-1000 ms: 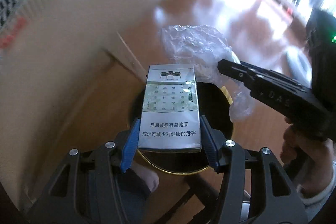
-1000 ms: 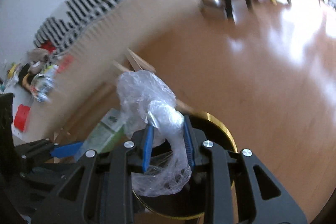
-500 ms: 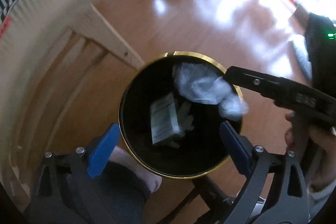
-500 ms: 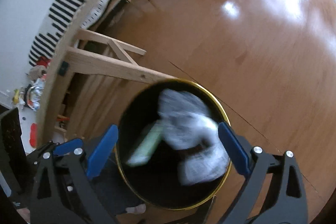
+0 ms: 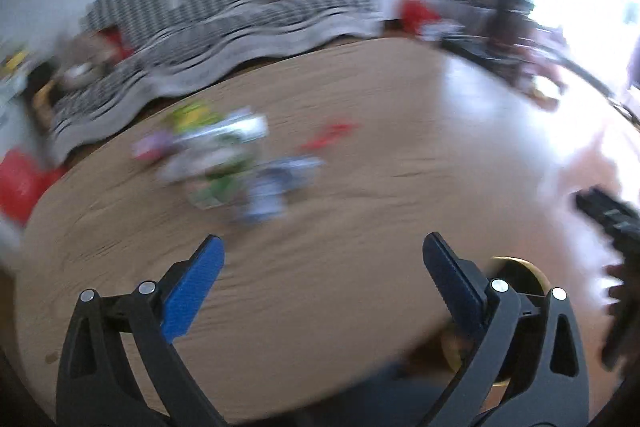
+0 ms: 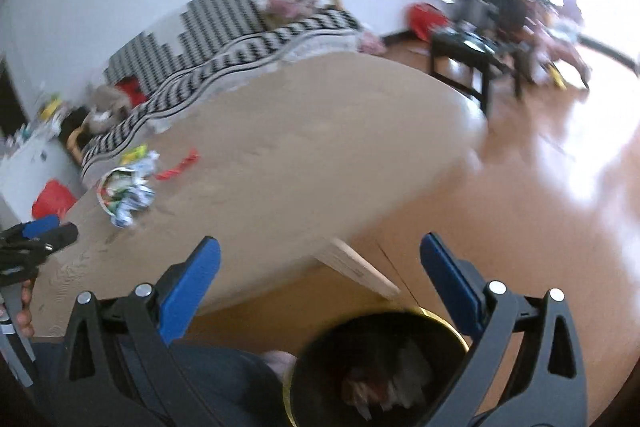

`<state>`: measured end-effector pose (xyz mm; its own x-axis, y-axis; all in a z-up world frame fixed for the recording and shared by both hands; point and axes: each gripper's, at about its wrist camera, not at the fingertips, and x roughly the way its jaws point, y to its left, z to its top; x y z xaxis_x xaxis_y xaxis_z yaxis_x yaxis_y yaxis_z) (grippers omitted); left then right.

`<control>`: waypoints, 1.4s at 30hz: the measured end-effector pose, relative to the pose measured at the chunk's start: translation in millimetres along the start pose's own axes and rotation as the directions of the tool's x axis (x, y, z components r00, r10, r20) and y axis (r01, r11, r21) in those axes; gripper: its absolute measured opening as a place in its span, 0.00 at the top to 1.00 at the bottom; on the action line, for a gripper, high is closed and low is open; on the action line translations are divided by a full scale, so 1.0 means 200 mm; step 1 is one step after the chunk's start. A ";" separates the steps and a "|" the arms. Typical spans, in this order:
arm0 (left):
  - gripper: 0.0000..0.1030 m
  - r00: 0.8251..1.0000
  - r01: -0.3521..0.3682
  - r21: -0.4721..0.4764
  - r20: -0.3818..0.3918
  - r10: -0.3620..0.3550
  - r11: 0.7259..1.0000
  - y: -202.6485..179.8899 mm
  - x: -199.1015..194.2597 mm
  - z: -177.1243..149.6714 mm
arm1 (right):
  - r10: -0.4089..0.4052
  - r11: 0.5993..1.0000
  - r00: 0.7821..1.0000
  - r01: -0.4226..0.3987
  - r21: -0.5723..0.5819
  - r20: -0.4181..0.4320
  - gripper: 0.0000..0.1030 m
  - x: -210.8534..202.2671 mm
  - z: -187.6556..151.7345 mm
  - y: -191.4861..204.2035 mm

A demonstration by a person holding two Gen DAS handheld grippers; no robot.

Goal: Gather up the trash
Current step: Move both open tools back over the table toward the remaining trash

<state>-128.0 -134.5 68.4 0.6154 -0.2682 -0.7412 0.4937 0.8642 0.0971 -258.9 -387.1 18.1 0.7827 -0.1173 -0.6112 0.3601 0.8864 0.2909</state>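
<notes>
Left wrist view, blurred: left gripper (image 5: 322, 259) jaws have just been opening, now spread wide with nothing between them, over the wooden table (image 5: 360, 187). Leftover wrappers (image 5: 224, 163) lie mid-table. Right gripper (image 6: 320, 261) likewise released and empty — black gold-rimmed bin (image 6: 380, 359) sits on the floor just below it, holding crumpled trash (image 6: 384, 383).

Crumpled wrappers (image 6: 126, 189), white/green/blue, lay heaped on far-left part of round wooden table (image 6: 320, 131), w/ a red scrap (image 6: 178, 169) just right of them. Black bin w/ gold rim (image 6: 384, 359) stood on floor near table edge, trash inside, blurred.
</notes>
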 end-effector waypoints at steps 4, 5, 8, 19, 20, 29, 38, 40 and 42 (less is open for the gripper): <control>0.06 0.995 -0.078 -0.092 -0.075 0.071 0.993 0.38 0.17 -0.05 | 0.004 0.986 0.999 -0.009 -0.166 -0.035 0.06 0.25 0.20 0.41; 0.06 0.993 -0.091 -0.111 -0.079 0.082 0.990 0.43 0.20 -0.06 | 0.011 0.982 0.999 -0.019 -0.186 -0.043 0.06 0.29 0.23 0.48; 0.06 0.992 -0.115 -0.189 -0.082 0.101 0.975 0.58 0.29 -0.02 | 0.004 0.980 0.999 -0.013 -0.199 -0.042 0.06 0.44 0.34 0.68; 0.14 0.999 -0.004 -0.207 -0.051 -0.006 0.978 0.62 0.64 0.17 | -0.134 0.980 0.979 0.107 -0.170 -0.157 0.06 1.10 0.42 1.05; 0.14 0.999 0.000 -0.200 -0.053 -0.011 0.980 0.62 0.65 0.18 | -0.154 0.974 0.972 0.118 -0.195 -0.178 0.06 1.15 0.41 1.07; 0.14 0.996 -0.017 -0.170 -0.091 0.002 0.985 0.67 0.77 0.22 | -0.145 0.960 0.952 0.070 -0.271 -0.270 0.06 1.28 0.35 1.00; 0.13 0.997 -0.029 -0.162 -0.081 0.016 0.986 0.65 0.73 0.21 | -0.170 0.967 0.952 0.112 -0.228 -0.256 0.06 1.24 0.38 0.80; 0.13 0.996 -0.029 -0.161 -0.083 0.016 0.987 0.66 0.73 0.21 | -0.163 0.966 0.955 0.104 -0.235 -0.249 0.06 1.24 0.38 0.82; 0.13 0.996 -0.039 -0.162 -0.082 0.026 0.986 0.66 0.73 0.21 | -0.159 0.966 0.957 0.100 -0.238 -0.243 0.06 1.25 0.38 0.85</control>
<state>53.7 -77.8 0.9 0.5756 -0.2102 -0.7903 0.3633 0.9315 0.0169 35.6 -300.2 -29.7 0.5686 -0.1442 -0.8099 0.3055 0.9511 0.0451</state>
